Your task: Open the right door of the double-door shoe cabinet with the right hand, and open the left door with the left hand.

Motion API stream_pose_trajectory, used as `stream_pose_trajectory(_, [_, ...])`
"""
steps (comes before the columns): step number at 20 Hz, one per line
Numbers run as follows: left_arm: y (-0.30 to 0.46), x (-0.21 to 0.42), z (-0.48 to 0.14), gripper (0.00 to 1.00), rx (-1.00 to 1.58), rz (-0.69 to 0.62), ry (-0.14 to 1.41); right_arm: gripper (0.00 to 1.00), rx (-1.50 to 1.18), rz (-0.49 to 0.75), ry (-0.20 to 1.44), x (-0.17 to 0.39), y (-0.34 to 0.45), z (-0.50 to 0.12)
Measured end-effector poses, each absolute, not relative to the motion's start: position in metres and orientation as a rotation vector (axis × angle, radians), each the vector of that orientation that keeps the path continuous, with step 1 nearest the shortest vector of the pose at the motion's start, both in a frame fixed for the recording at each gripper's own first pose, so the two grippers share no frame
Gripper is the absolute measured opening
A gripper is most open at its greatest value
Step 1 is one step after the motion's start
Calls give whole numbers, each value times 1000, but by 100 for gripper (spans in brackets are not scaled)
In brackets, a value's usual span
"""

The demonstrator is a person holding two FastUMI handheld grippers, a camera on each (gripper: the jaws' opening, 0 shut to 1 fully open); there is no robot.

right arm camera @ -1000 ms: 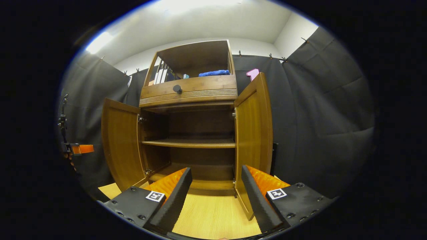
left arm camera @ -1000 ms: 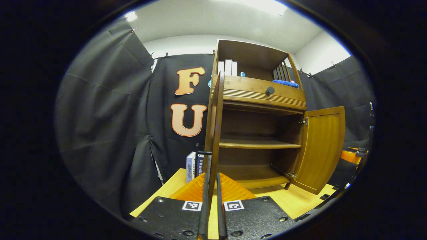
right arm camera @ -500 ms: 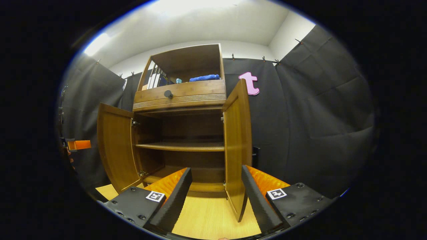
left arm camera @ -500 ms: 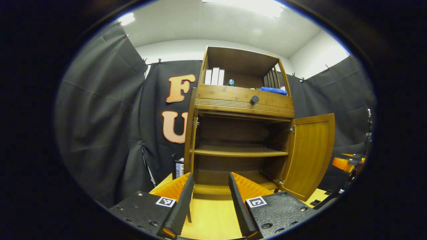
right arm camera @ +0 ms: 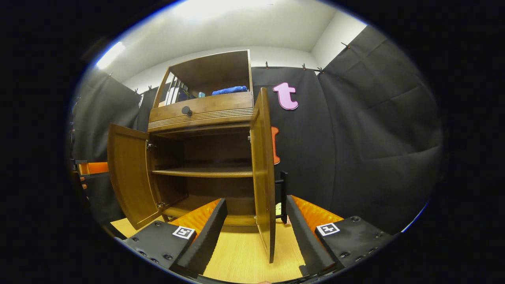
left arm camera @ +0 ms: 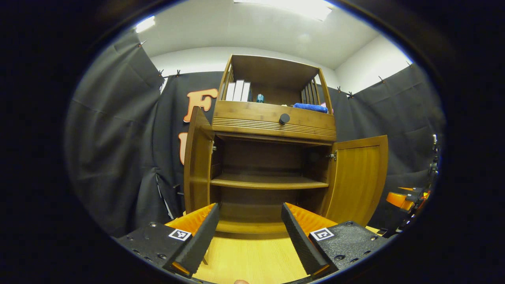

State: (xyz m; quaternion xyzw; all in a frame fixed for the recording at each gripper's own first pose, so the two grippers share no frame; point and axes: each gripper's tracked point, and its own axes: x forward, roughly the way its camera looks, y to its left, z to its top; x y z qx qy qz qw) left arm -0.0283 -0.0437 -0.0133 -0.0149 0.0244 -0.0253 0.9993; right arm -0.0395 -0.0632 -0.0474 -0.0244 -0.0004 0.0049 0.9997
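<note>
Bamboo-toned shoe cabinet (left arm camera: 272,165) standing on a pale wooden floor (left arm camera: 248,260) against black cloth, seen from the left gripper view with both doors swung out. Left door (left arm camera: 196,157) angled out at the cabinet's left side, right door (left arm camera: 358,177) hanging wide at the right. Inside, one shelf (left arm camera: 268,182) across the middle, bare. Above the doors, a drawer front with a dark round knob (left arm camera: 284,118); on top, an open compartment with pale books (left arm camera: 238,91) standing upright and a blue cloth (left arm camera: 309,107) lying to the right. Left gripper (left arm camera: 249,232) low in front of the cabinet, fingers spread wide and holding nothing. Far right edge, the other gripper (left arm camera: 406,197) glimpsed in part.

Seen from the right gripper view, same cabinet (right arm camera: 205,157) at an angle, right door (right arm camera: 263,169) turned almost edge-on with its dark bar handle (right arm camera: 282,196) on the outer face. Left door (right arm camera: 128,173) open wide at the far side, hinge showing at the cabinet frame. Knob (right arm camera: 186,111) and blue cloth (right arm camera: 229,90) visible above. Right gripper (right arm camera: 256,232) spread wide, the door's lower edge lying between its fingers in the picture but touching neither, as far as can be told. Left edge, part of the left gripper (right arm camera: 92,167) with fingertips of a hand (right arm camera: 83,182) beside it
</note>
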Motion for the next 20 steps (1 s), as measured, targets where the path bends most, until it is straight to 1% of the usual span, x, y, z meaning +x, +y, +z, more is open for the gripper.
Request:
stream_pose_trajectory(1, [-45,-28,-13,93,-32,-51,47,100,-51,9,0,-37,-64,-46])
stream_pose_trajectory(2, [-47,-28,-13,94,-32,-51,46,97,-55,9,1,-37,-65,-47])
stream_pose_trajectory(3, [-47,-26,-13,92,-29,-50,44,96,-59,7,0,-39,-65,-47])
stream_pose_trajectory(5, [-47,-24,-10,92,-16,-42,36,96,-66,4,-5,-38,-66,-46])
stream_pose_trajectory(6, [-46,-24,-9,92,-9,-38,32,100,-67,4,-6,-35,-68,-45])
stream_pose_trajectory(8, [-47,-24,-7,92,-2,-39,25,100,-66,8,-8,-35,-66,-45])
stream_pose_trajectory(10, [-49,-25,-6,92,2,-42,18,96,-65,11,-10,-33,-64,-44])
stream_pose_trajectory(11, [-50,-25,-6,92,3,-46,14,97,-65,12,-11,-33,-62,-44])
stream_pose_trajectory(12, [-51,-25,-5,92,5,-47,12,100,-67,15,-11,-33,-61,-44])
stream_pose_trajectory(14, [-51,-25,-5,92,8,-49,10,100,-72,18,-11,-32,-59,-43])
stream_pose_trajectory(15, [-52,-26,-5,92,8,-50,9,97,-74,20,-12,-32,-58,-43])
stream_pose_trajectory(16, [-51,-27,-5,92,9,-51,9,97,-75,23,-13,-33,-56,-43])
stream_pose_trajectory(17, [-52,-27,-6,92,9,-52,7,100,-77,24,-13,-33,-56,-42])
stream_pose_trajectory(18, [-51,-27,-4,92,10,-53,5,97,-77,25,-16,-34,-55,-41])
stream_pose_trajectory(19, [-52,-28,-4,92,11,-54,3,100,-77,26,-18,-34,-54,-40])
stream_pose_trajectory(20, [-51,-28,-4,92,11,-54,2,97,-76,27,-22,-35,-54,-39])
